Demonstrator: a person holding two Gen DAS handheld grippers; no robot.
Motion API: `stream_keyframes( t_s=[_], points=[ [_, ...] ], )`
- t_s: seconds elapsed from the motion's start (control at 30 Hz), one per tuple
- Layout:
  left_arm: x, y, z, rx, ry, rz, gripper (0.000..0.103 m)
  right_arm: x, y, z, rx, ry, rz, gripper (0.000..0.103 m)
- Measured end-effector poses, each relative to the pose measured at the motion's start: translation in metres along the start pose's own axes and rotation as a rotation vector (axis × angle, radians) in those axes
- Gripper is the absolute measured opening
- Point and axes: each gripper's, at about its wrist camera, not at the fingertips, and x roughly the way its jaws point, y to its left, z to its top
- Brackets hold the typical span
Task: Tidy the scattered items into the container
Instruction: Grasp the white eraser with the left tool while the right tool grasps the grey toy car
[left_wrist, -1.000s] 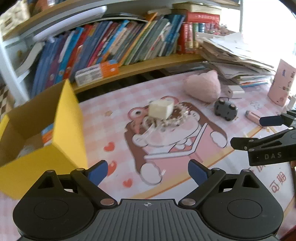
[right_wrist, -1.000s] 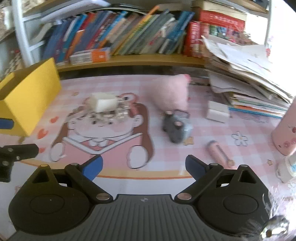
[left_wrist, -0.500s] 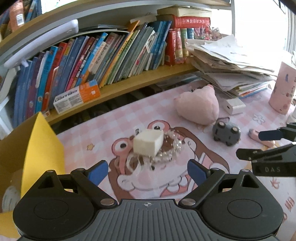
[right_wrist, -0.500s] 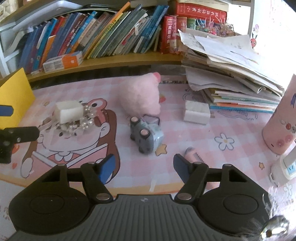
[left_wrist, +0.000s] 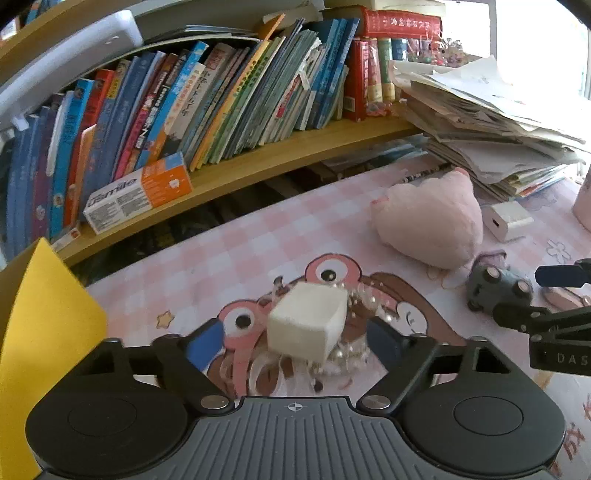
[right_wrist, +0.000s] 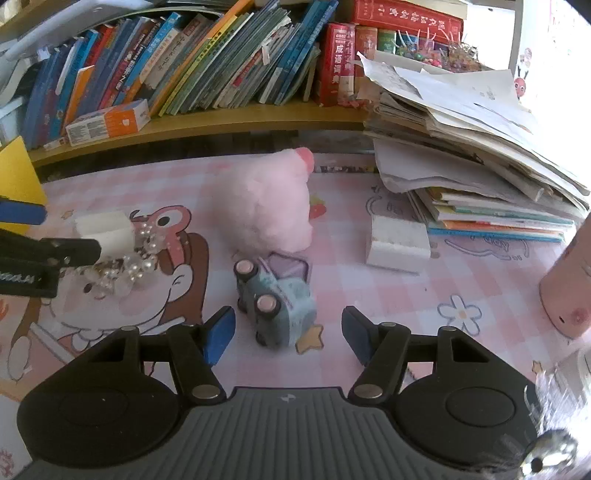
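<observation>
pink checked desk mat (left_wrist: 280, 236) with a cartoon print carries the scattered things. on it, the left gripper (left_wrist: 297, 341) has its blue-padded fingers (left_wrist: 205, 341) spread wide, one on each side of a white cube (left_wrist: 308, 325) that sits on a heap of pearl beads (left_wrist: 351, 354); the pads look close to the cube, but whether they touch it cannot be told. in the right wrist view the same cube (right_wrist: 105, 230) and beads (right_wrist: 136, 258) lie at the left, partly behind the left gripper's black finger.

the right gripper (right_wrist: 288, 336) also has its fingers (right_wrist: 219, 332) apart, with a small grey-blue toy car (right_wrist: 275, 295) lying on its side between and just ahead of the tips, its pale pink wheels turned up. no pad touches the car. directly behind the car, touching it or nearly so, sits a pink plush toy (right_wrist: 266, 206). a white block (right_wrist: 397, 243) lies to the right of the plush, near a stack of papers and books (right_wrist: 472, 155).

the yellow container (left_wrist: 40, 332) stands at the left edge of the left wrist view, well apart from the car and plush; its inside is not visible. a wooden shelf of books (left_wrist: 207, 96) runs along the back of the desk, with an orange and white carton (left_wrist: 140, 192) lying on its ledge. a pink cup (right_wrist: 569, 280) stands at the far right.
</observation>
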Motion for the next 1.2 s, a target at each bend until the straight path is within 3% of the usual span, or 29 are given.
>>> stream_keyframes(
  t_s=[0.13, 0.2, 0.37, 0.5, 0.6, 0.83, 1.2],
  points=[
    [0.014, -0.002, 0.002, 0.011, 0.013, -0.007, 0.071, 0.007, 0.002, 0.005, -0.01, -0.006, 0.012, 0.063],
    [0.02, -0.002, 0.002, 0.014, 0.027, -0.014, 0.061, 0.011, 0.003, 0.007, -0.017, -0.006, 0.017, 0.063],
    [0.029, -0.004, -0.001, 0.013, 0.038, -0.022, 0.051, 0.018, 0.004, 0.009, -0.031, 0.005, 0.029, 0.063],
    [0.028, -0.006, -0.002, 0.016, 0.03, -0.023, 0.047, 0.022, 0.004, 0.009, -0.032, 0.017, 0.03, 0.05],
    [0.025, -0.005, -0.002, 0.02, 0.027, -0.029, 0.042, 0.021, 0.002, 0.009, -0.029, 0.019, 0.044, 0.049],
    [0.002, -0.005, 0.002, 0.02, -0.015, -0.043, 0.038, 0.009, 0.001, 0.006, 0.008, 0.024, 0.11, 0.049],
    [-0.052, -0.009, -0.001, 0.008, -0.092, -0.062, 0.037, -0.019, 0.009, -0.005, -0.002, 0.032, 0.121, 0.049]
  ],
)
